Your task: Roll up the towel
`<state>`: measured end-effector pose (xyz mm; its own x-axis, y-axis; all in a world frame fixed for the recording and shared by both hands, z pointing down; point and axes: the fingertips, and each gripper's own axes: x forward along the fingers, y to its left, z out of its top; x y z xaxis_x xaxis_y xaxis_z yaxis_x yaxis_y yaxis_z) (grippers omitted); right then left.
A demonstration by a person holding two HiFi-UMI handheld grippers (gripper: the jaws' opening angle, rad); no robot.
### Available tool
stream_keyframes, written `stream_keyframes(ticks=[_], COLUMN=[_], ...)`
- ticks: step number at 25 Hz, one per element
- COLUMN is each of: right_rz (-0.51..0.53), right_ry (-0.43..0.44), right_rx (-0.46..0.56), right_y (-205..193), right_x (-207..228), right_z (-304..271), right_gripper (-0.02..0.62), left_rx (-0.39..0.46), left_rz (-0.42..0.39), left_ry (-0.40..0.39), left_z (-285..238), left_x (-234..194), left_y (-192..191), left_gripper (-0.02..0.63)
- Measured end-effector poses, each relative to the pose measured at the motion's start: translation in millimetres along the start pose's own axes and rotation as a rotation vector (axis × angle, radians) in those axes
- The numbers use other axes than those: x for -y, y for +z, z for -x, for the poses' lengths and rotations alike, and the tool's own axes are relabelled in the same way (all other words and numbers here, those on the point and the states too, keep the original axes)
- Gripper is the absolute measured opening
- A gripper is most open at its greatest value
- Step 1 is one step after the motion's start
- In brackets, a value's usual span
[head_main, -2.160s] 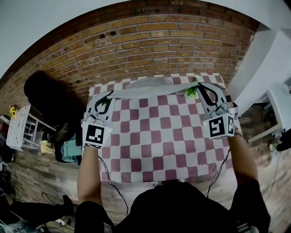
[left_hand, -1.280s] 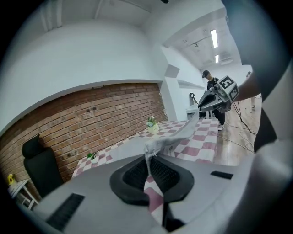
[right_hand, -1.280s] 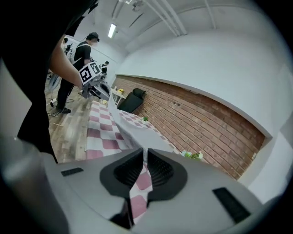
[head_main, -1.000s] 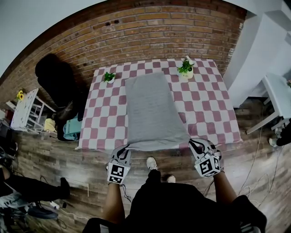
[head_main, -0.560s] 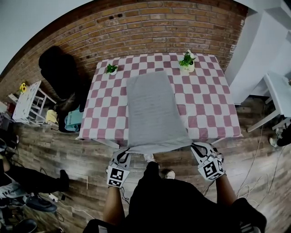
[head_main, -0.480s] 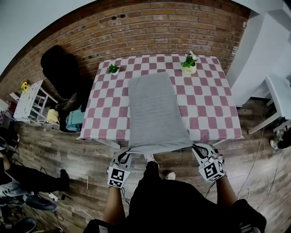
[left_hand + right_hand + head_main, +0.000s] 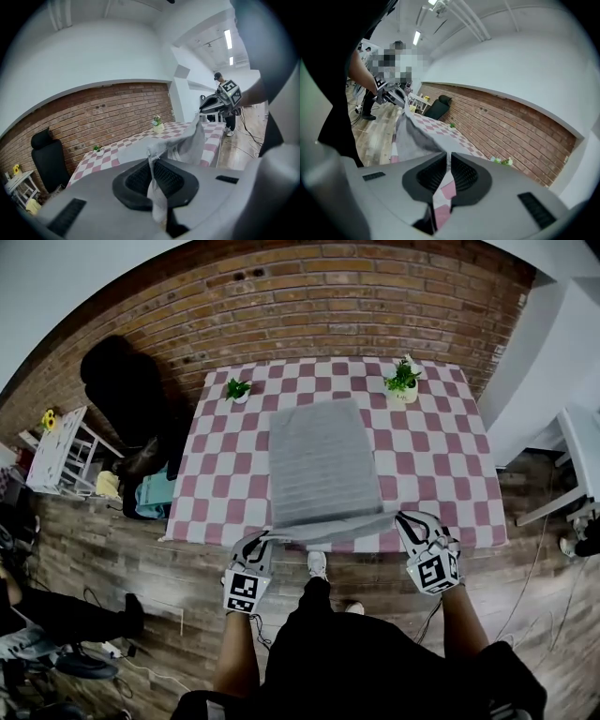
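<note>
Two near corners of the grey towel (image 7: 323,465) pinched in my fingers, left gripper (image 7: 261,540) and right gripper (image 7: 403,518) both clamped on it, rest spread flat ahead on the checked table (image 7: 441,474), potted plant (image 7: 404,381) far beyond my right fingers.

Lighting was bright, even and diffuse; ceiling strips (image 7: 228,38) glared white in the left gripper view. Every view bent strongly at the edges, the brick wall (image 7: 309,306) bowed; both gripper views had black corners. The towel (image 7: 322,465) was sharp in the head view; the left gripper (image 7: 152,157) and right gripper (image 7: 449,157) were soft near their lenses.
</note>
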<state>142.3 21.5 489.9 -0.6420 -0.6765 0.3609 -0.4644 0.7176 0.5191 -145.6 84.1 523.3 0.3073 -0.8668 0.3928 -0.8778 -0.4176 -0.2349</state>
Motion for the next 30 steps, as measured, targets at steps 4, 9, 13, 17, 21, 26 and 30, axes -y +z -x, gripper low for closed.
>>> stream_keyframes(ticks=[4,9,13,17,21,26,30], right_rz=[0.003,-0.004,0.019,0.003,-0.012,-0.021,-0.031], right_ry=[0.005,0.008,0.014,0.014,0.007,-0.028,-0.077], right_rx=[-0.012,-0.020,-0.027,-0.053,-0.081,-0.120,-0.159], right_y=[-2,-5,-24,-31,-36,-48,-55], right_x=[28,59,78,94,112,133,151], right_z=[-50,-108,-152,-188,-224,-270,-308], right_gripper=[0.029,0.029,0.029,0.029,0.029,0.029,0.029], left_rx=[-0.016,-0.036,-0.064,-0.093,-0.110,-0.133,-0.114], left_rz=[0.005,0.011,0.021,0.027,0.033,0.043,0.084], left_ry=[0.012,0.011,0.003,-0.028,-0.042,-0.057,-0.084], left_z=[-41,-92,-129,-161,-196,-237,-270], left_x=[-36,-75,-102,-121,-142,-168,-188], left_y=[4,6,5,-2,-5,-13,-17], left_gripper=[0.006,0.006,0.006,0.006,0.006,0.008,0.008])
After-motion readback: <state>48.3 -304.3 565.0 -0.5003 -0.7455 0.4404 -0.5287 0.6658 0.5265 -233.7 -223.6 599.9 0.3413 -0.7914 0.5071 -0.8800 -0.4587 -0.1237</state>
